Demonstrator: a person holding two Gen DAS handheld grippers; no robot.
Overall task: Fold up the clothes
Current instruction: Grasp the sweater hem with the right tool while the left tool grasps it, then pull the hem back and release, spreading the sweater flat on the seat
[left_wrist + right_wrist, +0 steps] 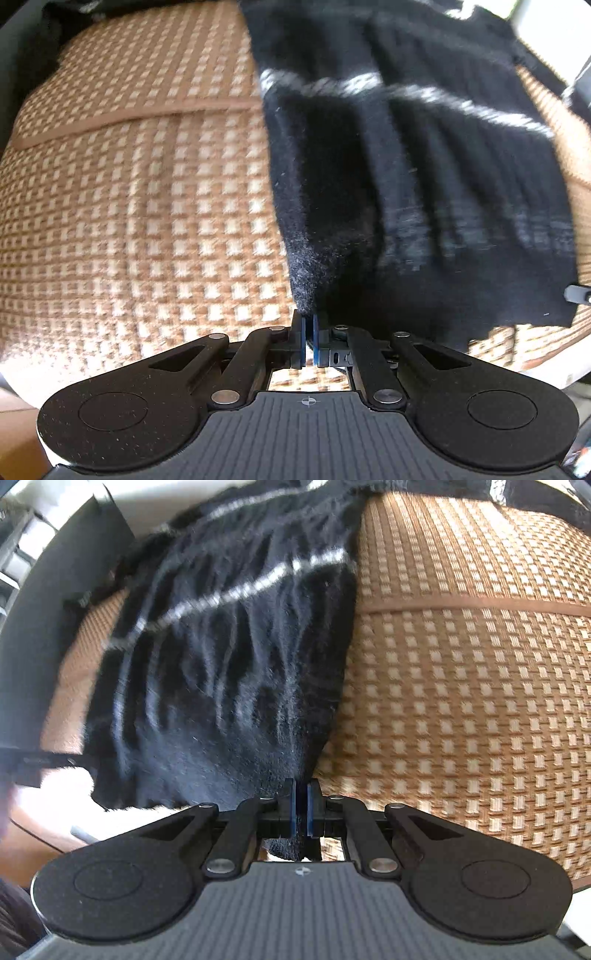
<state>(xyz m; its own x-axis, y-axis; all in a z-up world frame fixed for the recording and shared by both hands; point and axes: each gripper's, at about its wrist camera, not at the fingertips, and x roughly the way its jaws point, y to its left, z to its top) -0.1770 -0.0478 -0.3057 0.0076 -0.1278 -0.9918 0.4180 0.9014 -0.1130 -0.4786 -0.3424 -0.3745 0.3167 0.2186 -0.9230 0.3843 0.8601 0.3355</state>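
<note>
A black knitted garment [424, 177] with thin white stripes lies on a woven brown-and-cream mat [140, 206]. My left gripper [308, 320] is shut on the garment's near corner, which rises into a peak between the blue pads. In the right wrist view the same garment [229, 672] hangs in folds from my right gripper [301, 788], which is shut on another edge of it; a bit of black cloth pokes out behind the pads. The other gripper's tip [576, 293] shows at the right edge of the left wrist view.
The mat [461, 701] has a brown seam band [472, 605] across it. A dark panel [62, 602] stands at the left in the right wrist view, with a white surface [48, 801] and a brown floor [29, 845] below it.
</note>
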